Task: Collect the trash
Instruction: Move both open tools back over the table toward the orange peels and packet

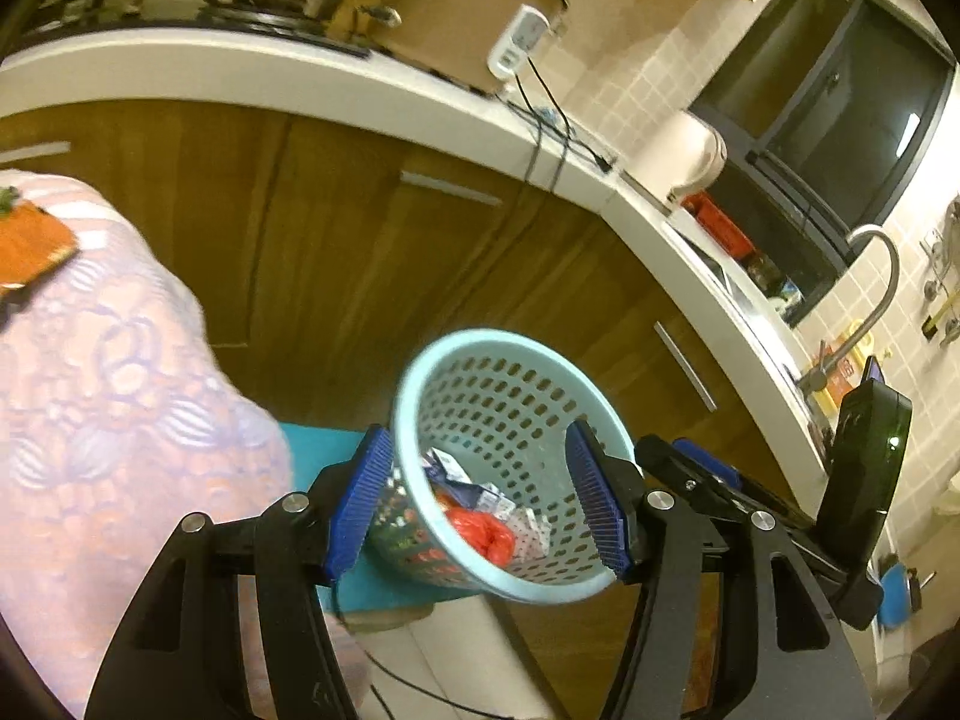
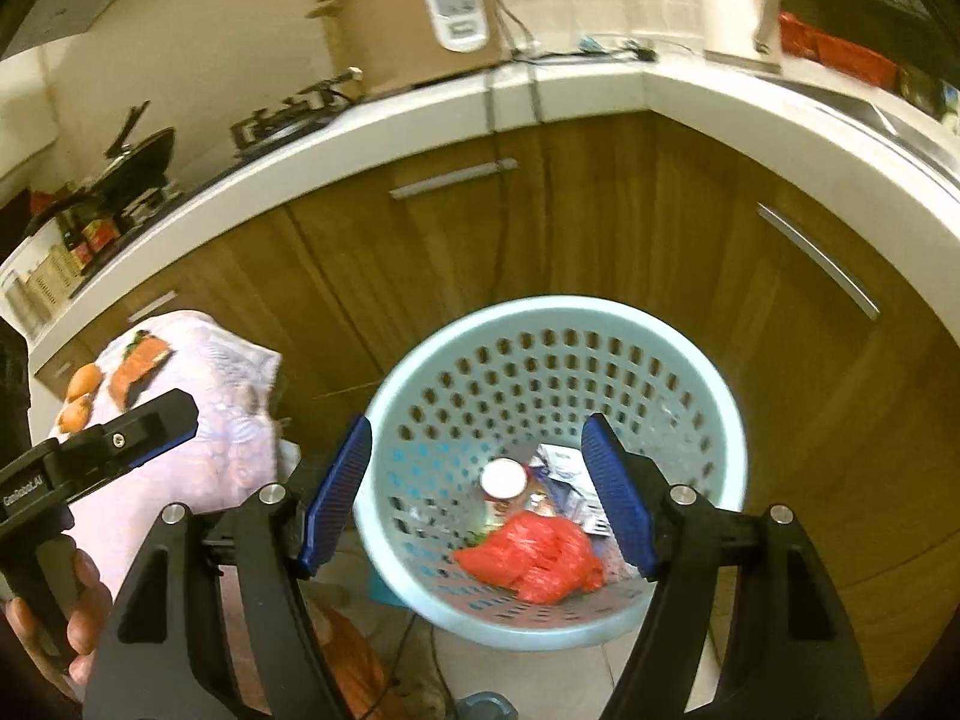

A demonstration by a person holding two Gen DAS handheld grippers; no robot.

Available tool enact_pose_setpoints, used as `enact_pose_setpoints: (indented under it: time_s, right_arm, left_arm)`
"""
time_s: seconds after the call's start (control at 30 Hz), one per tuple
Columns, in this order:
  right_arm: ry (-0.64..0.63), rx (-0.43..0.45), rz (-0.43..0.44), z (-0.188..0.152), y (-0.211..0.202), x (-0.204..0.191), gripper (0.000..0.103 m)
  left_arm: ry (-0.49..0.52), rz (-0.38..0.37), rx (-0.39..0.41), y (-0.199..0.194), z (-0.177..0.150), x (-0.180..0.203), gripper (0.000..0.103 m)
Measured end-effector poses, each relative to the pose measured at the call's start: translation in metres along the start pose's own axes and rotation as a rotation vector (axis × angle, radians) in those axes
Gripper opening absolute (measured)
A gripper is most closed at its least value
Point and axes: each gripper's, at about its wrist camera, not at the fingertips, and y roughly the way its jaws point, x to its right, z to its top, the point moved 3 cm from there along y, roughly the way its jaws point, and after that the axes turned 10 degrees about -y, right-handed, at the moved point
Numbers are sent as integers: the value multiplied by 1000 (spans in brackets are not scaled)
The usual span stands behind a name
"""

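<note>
A light blue perforated trash basket (image 1: 510, 396) (image 2: 540, 354) stands low in front of the wooden kitchen cabinets. Inside lie a red plastic bag (image 2: 534, 558) (image 1: 486, 534), a can with a white lid (image 2: 503, 480) and crumpled paper packaging (image 2: 570, 480). My left gripper (image 1: 480, 504) is open and empty, hovering over the basket. My right gripper (image 2: 480, 492) is open and empty, also above the basket's mouth. The right gripper shows at the right of the left wrist view (image 1: 708, 468). The left gripper shows at the left of the right wrist view (image 2: 144, 426).
A table with a pink patterned cloth (image 1: 102, 372) (image 2: 198, 420) stands to the left, with an orange packet (image 1: 30, 240) and oranges (image 2: 81, 387) on it. A white counter (image 2: 600, 90) holds a rice cooker (image 2: 414, 12), kettle (image 2: 741, 0), stove (image 1: 270, 6). A faucet (image 1: 870, 300) is at right.
</note>
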Motion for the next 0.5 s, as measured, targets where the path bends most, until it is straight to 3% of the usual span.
enact_pose_setpoints:
  time_s: [0.4,0.5]
  right_arm:
    - [-169,44,122,28,0,-115,69]
    - [-202,42,165,33,7,-148,69]
  left_arm:
    - [-73,68,187,-90,30,-55,63]
    - [-106,126,239,-116,39,-82,63]
